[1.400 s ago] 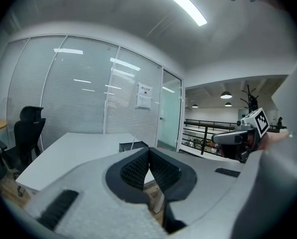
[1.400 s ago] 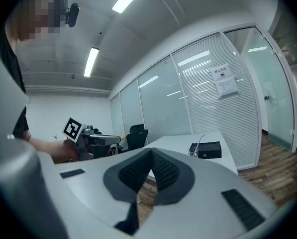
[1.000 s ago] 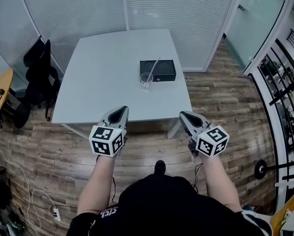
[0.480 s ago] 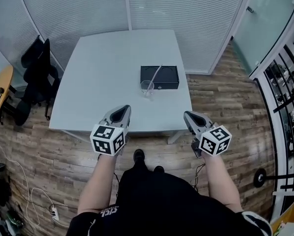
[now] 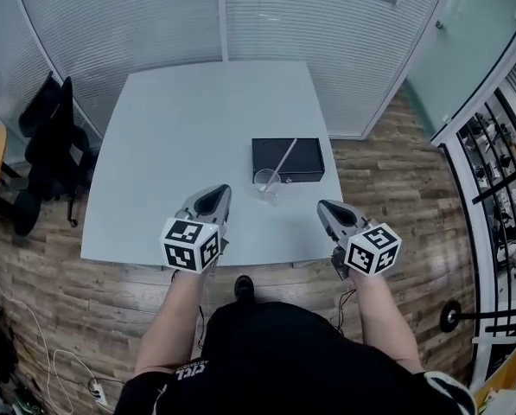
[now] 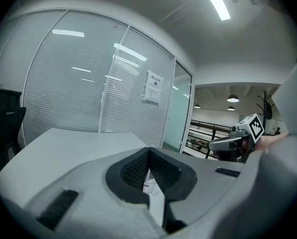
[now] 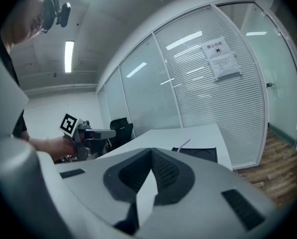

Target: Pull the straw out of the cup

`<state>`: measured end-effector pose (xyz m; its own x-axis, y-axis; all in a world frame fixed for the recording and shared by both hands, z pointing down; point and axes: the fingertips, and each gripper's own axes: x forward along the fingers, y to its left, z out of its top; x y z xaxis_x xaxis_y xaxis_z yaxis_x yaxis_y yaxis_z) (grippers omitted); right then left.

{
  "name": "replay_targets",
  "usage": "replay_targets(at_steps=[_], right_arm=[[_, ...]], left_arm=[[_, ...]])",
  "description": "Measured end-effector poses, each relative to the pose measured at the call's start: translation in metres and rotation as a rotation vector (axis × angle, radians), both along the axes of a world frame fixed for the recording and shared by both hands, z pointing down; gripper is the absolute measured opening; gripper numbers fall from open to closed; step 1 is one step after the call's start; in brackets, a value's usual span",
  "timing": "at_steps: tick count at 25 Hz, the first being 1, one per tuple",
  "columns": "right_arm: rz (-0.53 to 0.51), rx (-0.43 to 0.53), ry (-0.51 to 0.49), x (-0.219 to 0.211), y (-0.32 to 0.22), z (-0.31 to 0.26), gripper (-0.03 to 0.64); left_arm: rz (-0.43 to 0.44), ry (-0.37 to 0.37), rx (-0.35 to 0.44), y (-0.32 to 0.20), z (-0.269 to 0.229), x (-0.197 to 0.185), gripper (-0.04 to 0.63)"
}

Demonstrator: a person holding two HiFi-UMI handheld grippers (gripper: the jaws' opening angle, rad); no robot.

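Straw stands slanted in the clear cup, untouched, so we judge the pull not yet begun. The cup sits toward the tabletop's near right corner, just in front of a black box, and the straw leans over that box. We hold the left gripper and right gripper by the near edge, either side of the cup and apart from it. Both pairs of fingers are pressed together, gripping nothing. What remains for us: reach in, open, pinch the straw, draw it clear.
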<state>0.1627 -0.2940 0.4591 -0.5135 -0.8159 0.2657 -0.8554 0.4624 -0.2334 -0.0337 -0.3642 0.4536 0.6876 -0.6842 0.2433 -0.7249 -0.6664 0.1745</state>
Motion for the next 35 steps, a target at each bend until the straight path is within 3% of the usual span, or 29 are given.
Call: replay_targets(at_steps=[7, 20, 29, 35], right_arm=[[-0.046, -0.013, 0.041, -0.038, -0.040, 0.009, 0.006], [-0.051, -0.127, 0.018, -0.011, -0.090, 0.054, 0.009], [-0.093, -0.190, -0.009, -0.005, -0.131, 0.090, 0.074], [-0.091, -0.229, -0.028, -0.005, -0.152, 0.115, 0.160]], left_arm=[[0.037, 0.005, -0.029, -0.050, 0.012, -0.006, 0.005], [0.038, -0.029, -0.123, -0.088, 0.048, 0.021, 0.005], [0.026, -0.045, -0.219, -0.100, 0.092, 0.035, 0.005], [0.017, -0.058, -0.269, -0.100, 0.117, 0.035, 0.005]])
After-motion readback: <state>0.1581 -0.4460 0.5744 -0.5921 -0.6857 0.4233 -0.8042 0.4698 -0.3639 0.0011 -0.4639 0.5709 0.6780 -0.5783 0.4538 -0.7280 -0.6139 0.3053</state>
